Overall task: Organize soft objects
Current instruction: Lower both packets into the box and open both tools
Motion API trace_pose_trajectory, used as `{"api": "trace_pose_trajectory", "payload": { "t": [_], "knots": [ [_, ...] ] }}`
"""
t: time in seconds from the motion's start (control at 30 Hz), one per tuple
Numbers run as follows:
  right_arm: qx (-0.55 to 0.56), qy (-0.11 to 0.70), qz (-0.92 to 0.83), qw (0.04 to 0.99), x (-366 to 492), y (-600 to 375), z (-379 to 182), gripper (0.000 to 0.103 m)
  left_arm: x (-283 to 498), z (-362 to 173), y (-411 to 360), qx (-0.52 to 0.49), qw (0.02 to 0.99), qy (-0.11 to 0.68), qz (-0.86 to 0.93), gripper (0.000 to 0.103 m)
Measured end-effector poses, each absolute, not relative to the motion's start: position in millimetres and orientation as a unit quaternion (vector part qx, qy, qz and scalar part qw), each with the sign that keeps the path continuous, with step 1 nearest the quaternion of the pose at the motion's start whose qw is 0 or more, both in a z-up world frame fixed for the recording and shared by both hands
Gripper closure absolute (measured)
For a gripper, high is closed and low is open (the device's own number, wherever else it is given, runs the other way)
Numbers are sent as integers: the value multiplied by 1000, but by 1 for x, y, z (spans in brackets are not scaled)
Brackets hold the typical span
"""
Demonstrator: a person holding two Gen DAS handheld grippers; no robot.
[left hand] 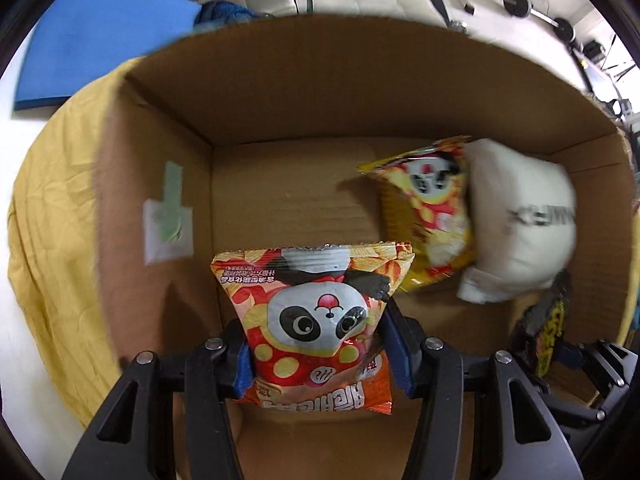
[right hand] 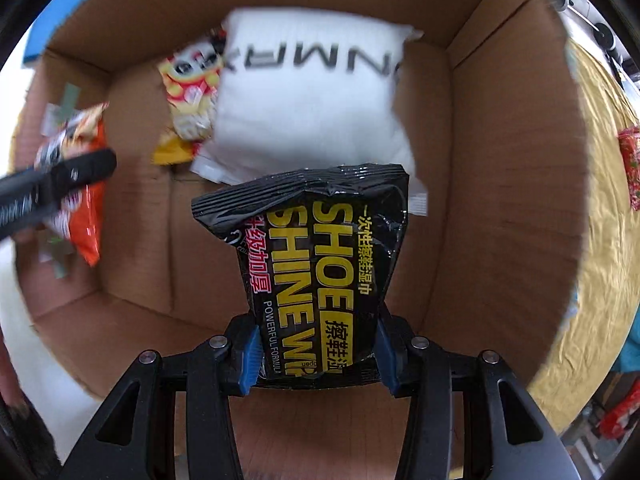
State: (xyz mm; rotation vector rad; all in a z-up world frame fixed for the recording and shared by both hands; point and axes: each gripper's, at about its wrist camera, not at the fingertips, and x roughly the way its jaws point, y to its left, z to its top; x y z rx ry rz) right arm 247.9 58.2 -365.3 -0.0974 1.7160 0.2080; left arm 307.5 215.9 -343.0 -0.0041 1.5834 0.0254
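Orange foil: the panda-print snack bag (left hand: pixel 316 320) hangs upright, pinched at its lower half between the blue pads of the left hand-held gripper (left hand: pixel 320 356), above the bare left part of the box floor.
Black film: the shoe-shine wipes pack (right hand: pixel 324 264) is clamped the same way in the right hand-held gripper (right hand: pixel 318 356), sealed end pointing away from the camera, over the right part of the floor.
Grip state: both grippers stand narrow, closed on their packs; neither pack sags free, so the hold looks firm.
Reason for hold: judged from the downward aim, each pack is carried by one end so it can be lowered into the box without crushing the contents.
Already inside: a yellow panda snack bag (left hand: pixel 432 216) leans against a white pillow pack (left hand: pixel 520 232) at the far right of the box.
Container: brown cardboard box (left hand: pixel 360 92), flaps open, a paper label (left hand: pixel 168 232) taped on its left inner wall.
Surround: the box rests on a yellow cloth (left hand: pixel 52 220); a blue mat (left hand: pixel 100 36) lies beyond it.
Likely next: set each pack on free floor beside the two stored items, then release.
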Motion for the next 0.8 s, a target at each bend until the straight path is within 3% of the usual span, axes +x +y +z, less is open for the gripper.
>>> {"api": "trace_pose_trajectory", "payload": {
  "t": [0.23,0.63,0.7,0.8],
  "knots": [
    [-60,765,81,636,245,71,-401,54,330,-369,222,-11,695,719,10,52],
    [-41,769,57,636,252,81,-413,50,334,-373,221,-25,702,712,6,51],
    [-38,768,56,637,252,83,-414,49,329,-373,227,-33,697,716,8,44],
    [-36,769,56,635,257,79,-415,47,325,-368,231,-40,697,716,14,42]
  ]
}}
